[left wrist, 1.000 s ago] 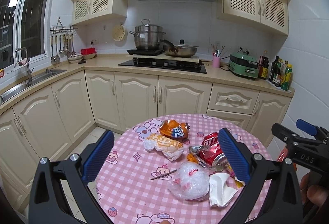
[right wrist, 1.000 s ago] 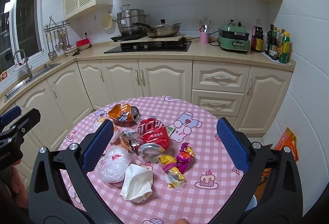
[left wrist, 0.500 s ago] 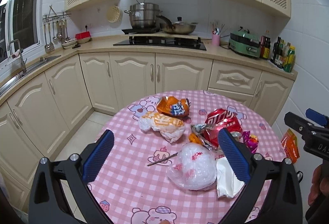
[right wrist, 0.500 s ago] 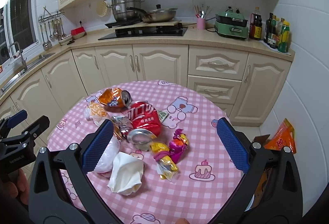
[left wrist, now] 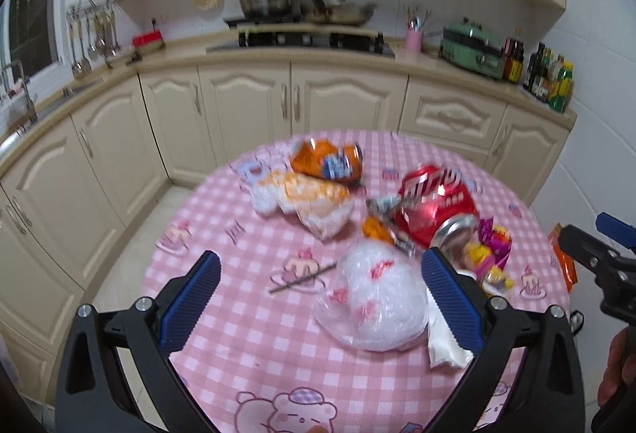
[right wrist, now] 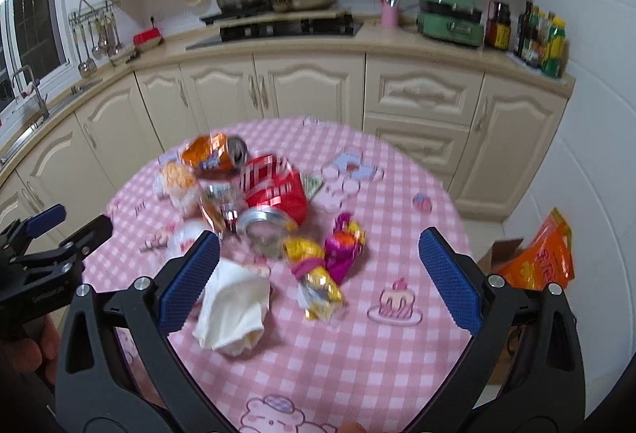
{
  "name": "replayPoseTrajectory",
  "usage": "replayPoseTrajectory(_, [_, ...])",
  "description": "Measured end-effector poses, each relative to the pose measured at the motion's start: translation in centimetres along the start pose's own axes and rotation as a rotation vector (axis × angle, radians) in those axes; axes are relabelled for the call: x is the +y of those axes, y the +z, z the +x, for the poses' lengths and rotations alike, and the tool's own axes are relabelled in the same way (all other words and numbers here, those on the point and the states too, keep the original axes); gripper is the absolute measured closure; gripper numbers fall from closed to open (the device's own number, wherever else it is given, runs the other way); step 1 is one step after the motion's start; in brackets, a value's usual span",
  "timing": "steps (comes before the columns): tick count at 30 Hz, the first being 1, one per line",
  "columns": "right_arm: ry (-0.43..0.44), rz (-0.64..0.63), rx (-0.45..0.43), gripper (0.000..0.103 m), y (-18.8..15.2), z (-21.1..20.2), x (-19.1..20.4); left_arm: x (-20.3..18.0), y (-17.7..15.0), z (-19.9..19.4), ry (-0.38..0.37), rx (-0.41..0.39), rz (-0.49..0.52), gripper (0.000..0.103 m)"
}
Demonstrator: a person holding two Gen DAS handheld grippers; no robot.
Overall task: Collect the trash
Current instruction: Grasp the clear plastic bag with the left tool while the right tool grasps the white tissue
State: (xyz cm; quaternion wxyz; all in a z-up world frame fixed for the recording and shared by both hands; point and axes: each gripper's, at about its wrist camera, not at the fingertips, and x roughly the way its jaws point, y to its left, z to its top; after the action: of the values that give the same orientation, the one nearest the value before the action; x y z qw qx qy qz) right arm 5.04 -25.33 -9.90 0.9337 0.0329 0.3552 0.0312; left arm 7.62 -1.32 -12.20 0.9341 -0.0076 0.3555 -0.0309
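Trash lies on a round table with a pink checked cloth (left wrist: 246,345): a crushed red can (left wrist: 433,206), a crushed orange can (left wrist: 326,161), an orange-and-white wrapper (left wrist: 306,200), a clear plastic bag (left wrist: 373,302), a white tissue (right wrist: 234,310), candy wrappers (right wrist: 322,262) and a thin stick (left wrist: 302,277). My left gripper (left wrist: 318,298) is open above the near table edge, with the plastic bag by its right finger. My right gripper (right wrist: 318,282) is open above the tissue and candy wrappers.
Cream kitchen cabinets and a counter with a stove (left wrist: 302,37), pots, a green appliance (left wrist: 471,51) and bottles stand behind the table. A sink is at the far left. An orange bag (right wrist: 536,258) and a cardboard box lie on the floor right of the table.
Both grippers have moved forward and down toward the table; the trash looks larger and closer. Both stay open. Nothing on the table has moved.
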Motion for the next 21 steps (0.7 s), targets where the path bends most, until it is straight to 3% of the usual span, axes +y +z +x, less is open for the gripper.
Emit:
replayPoseTrajectory(10, [0.036, 0.008, 0.095, 0.005, -2.3, 2.0, -0.6, -0.8, -1.4, 6.9, -0.122, 0.198, -0.051, 0.004])
replayPoseTrajectory(17, [0.077, -0.031, 0.154, 0.005, -3.7, 2.9, 0.5, -1.7, -2.2, 9.8, -0.231, 0.283, -0.080, 0.004])
replayPoseTrajectory(19, [0.100, -0.042, 0.166, 0.005, -4.0, 3.3, 1.0, -1.9, -2.4, 10.4, -0.253, 0.299, -0.084, 0.010])
replayPoseTrajectory(21, [0.119, -0.059, 0.185, 0.005, -4.3, 3.7, 1.7, -2.0, -2.7, 11.0, -0.273, 0.318, -0.086, 0.029])
